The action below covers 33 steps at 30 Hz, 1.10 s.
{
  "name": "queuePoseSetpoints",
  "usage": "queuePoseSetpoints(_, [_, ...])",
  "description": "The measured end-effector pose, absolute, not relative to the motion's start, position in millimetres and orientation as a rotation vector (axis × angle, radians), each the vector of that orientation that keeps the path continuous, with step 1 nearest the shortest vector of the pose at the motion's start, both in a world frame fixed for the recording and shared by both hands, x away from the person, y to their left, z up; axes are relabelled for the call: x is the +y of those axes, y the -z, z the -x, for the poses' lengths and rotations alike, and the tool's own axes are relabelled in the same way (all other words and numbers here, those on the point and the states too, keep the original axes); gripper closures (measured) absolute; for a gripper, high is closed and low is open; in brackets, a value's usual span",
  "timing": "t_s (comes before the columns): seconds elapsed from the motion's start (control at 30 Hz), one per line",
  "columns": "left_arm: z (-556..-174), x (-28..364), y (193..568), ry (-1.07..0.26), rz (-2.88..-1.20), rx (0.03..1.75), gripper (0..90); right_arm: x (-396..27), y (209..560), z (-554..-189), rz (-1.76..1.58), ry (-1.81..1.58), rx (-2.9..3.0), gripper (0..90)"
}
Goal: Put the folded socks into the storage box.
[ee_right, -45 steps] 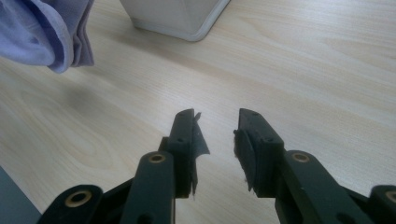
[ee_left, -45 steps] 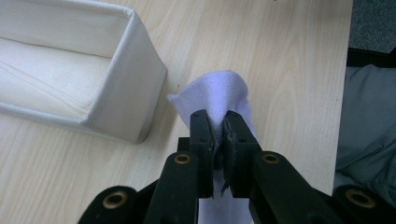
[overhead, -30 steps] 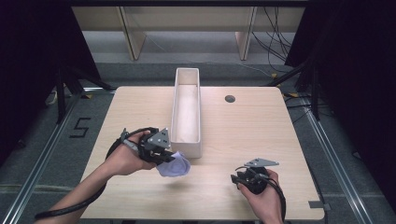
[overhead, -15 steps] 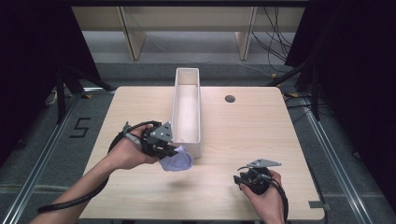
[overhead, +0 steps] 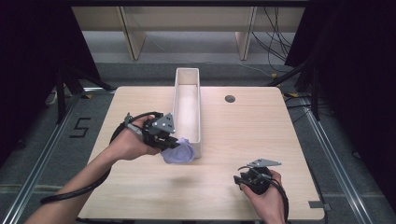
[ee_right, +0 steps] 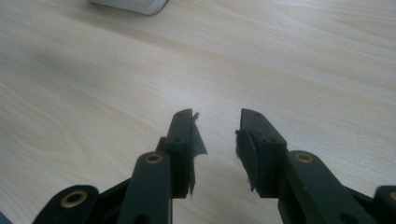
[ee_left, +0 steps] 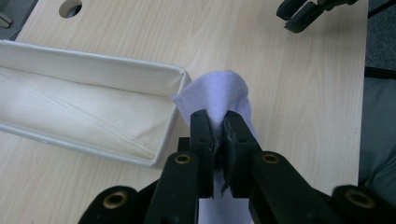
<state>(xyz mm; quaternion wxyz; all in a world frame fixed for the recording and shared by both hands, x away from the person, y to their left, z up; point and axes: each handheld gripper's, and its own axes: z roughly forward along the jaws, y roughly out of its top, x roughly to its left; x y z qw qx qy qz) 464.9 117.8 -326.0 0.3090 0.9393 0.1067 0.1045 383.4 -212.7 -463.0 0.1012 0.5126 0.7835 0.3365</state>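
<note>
Step in hand looks like getting the lilac cloth (overhead: pixel 178 152) into the long white bin (overhead: pixel 187 109): left gripper (ee_left: pixel 218 122) carries it at the bin's near end, just outside the corner, cloth hanging down toward the worktop (overhead: pixel 243 126). To do it well, I'd lift until the drooping cloth sits above the rim, then travel over the near wall and along the bin before letting go; a low pass risks snagging the hem on the corner or nudging the bin, which looks light fabric-walled. Release over the floor of the bin, not over the rim, so the cloth doesn't drape half out. Left fingers (ee_left: pixel 201 133) are pressed together on a fold of the cloth, fabric bunched up between them and bulging past the tips. Right gripper (ee_right: pixel 216 126) rests low over bare worktop, well apart from bin and cloth; its fingers (ee_right: pixel 181 133) are spread, have just been opening wider, nothing between them.
</note>
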Motion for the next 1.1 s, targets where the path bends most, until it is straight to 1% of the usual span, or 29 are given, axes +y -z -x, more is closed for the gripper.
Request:
queuePoseSetpoints(0.3, [-472.1, 117.4, 318.2, -0.284, -2.494, 0.283, 83.5, -213.4, 462.9, -383.5, -1.508, -0.997, 2.311, 65.7])
queuePoseSetpoints(0.33, [-473.0, 117.2, 317.3, -0.282, -2.494, 0.284, 83.5, -211.7, 461.7, -381.7, -1.559, -0.991, 2.304, 65.7])
queuePoseSetpoints(0.47, [-477.6, 117.8, 312.8, -0.293, -2.508, 0.276, 83.5, -213.8, 462.4, -383.3, -1.507, -0.992, 2.303, 65.6])
queuePoseSetpoints(0.5, [-477.7, 117.1, 312.7, -0.287, -2.489, 0.297, 83.5, -213.7, 462.9, -383.5, -1.513, -1.003, 2.303, 65.6])
queuePoseSetpoints(0.67, [-482.5, 117.7, 307.4, -0.314, -2.499, 0.282, 83.5, -213.7, 460.7, -382.6, -1.538, -0.990, 2.301, 65.7])
queuePoseSetpoints(0.8, [-484.1, 115.4, 307.2, -0.307, -2.478, 0.307, 83.5, -213.0, 461.0, -382.4, -1.526, -0.995, 2.300, 65.8])
queuePoseSetpoints(0.83, [-485.6, 115.8, 305.1, -0.313, -2.502, 0.285, 83.5, -213.0, 461.0, -382.4, -1.526, -0.995, 2.300, 65.8])
queuePoseSetpoints(1.03, [-491.1, 113.9, 295.7, -0.336, -2.503, 0.263, 83.6, -210.7, 462.4, -382.3, -1.548, -1.004, 2.300, 65.8])
queuePoseSetpoints(1.07, [-491.9, 113.4, 294.6, -0.343, -2.494, 0.264, 83.5, -208.5, 461.9, -380.6, -1.591, -1.012, 2.287, 65.8])
queuePoseSetpoints(1.1, [-492.6, 113.1, 293.5, -0.344, -2.494, 0.265, 83.5, -210.4, 462.9, -382.6, -1.551, -1.008, 2.300, 65.8])
